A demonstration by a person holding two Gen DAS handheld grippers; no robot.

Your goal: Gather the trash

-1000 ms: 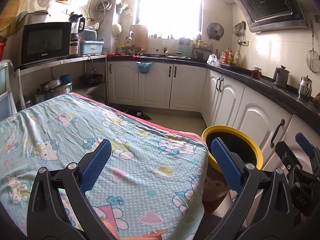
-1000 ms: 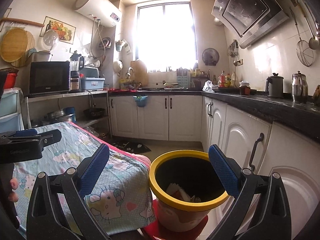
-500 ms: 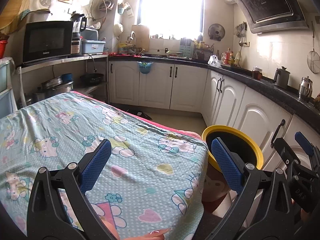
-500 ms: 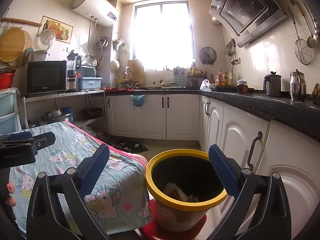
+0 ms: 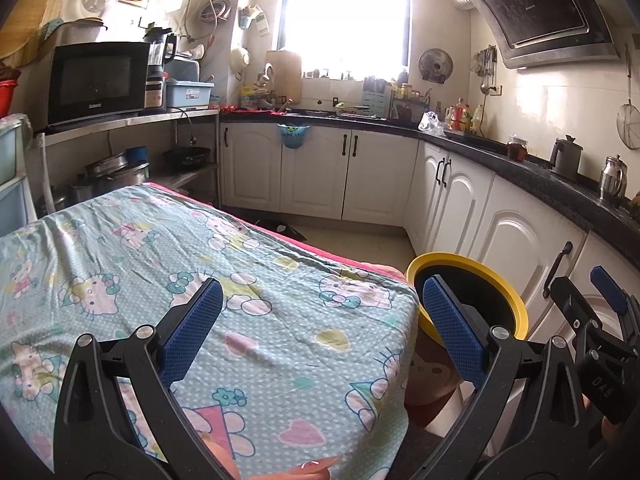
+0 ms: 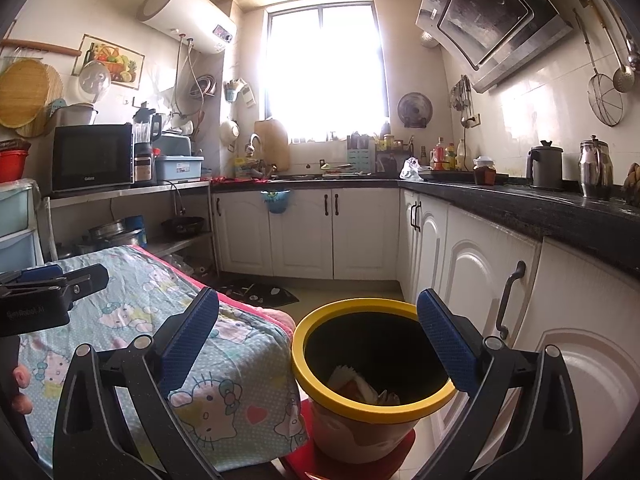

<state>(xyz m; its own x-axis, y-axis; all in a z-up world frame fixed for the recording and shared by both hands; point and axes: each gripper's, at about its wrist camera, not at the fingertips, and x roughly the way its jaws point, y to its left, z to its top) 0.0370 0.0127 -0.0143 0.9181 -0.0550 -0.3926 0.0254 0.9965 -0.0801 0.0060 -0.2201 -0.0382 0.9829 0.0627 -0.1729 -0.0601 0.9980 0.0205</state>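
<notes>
- The kitchen has white cabinets [image 6: 304, 232] under a dark counter [image 6: 520, 204], and a bright window [image 6: 324, 64] at the far end.
- A table with a blue-green cartoon cat cloth [image 5: 200, 288] fills the left side. No trash shows on the cloth.
- A black microwave [image 5: 96, 78] sits on a metal shelf to the left.
- The trash bin [image 6: 372, 372] has a yellow rim and a dark inside. It stands on the floor, just beside the table corner and near the cabinets.
- Crumpled paper trash [image 6: 360, 386] lies at the bottom of the bin.
- The left gripper [image 5: 320, 334] is over the table near the corner. Its blue fingers [image 5: 192, 328] are spread wide and hold nothing.
- The right gripper [image 6: 318, 340] is above the bin. Its blue fingers [image 6: 446, 340] are wide apart too, with nothing between them.
</notes>
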